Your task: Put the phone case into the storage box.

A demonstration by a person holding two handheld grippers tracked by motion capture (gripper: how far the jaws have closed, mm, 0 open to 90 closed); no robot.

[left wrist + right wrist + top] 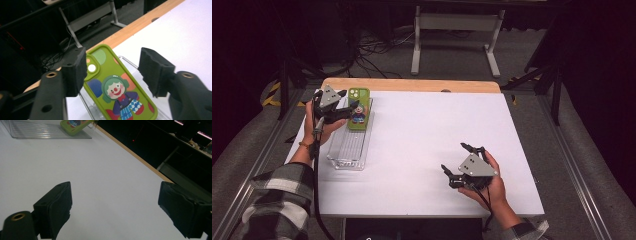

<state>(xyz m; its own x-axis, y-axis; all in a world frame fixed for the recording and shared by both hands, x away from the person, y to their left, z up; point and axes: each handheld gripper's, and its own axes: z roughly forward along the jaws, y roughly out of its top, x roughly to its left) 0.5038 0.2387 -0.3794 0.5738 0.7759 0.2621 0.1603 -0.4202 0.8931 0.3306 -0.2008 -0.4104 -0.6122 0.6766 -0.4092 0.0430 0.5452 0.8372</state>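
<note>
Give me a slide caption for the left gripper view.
Left gripper, jaws open, poised over a green clown-print phone case resting on a clear plastic tray.

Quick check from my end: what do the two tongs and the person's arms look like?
Both the left tongs and right tongs are black, each topped by a grey three-cornered plate, with blocky black foam pads and brass-coloured pivot rings. A black cable trails from each. The sleeves are black-and-white plaid; the left wrist wears a bracelet.

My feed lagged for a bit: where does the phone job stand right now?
Looks done: the green phone lies on the far end of the clear tray. In hand: the left gripper is open, its fingers apart on either side of the phone. Left: drawing it clear. The right gripper is open over the white table.
</note>
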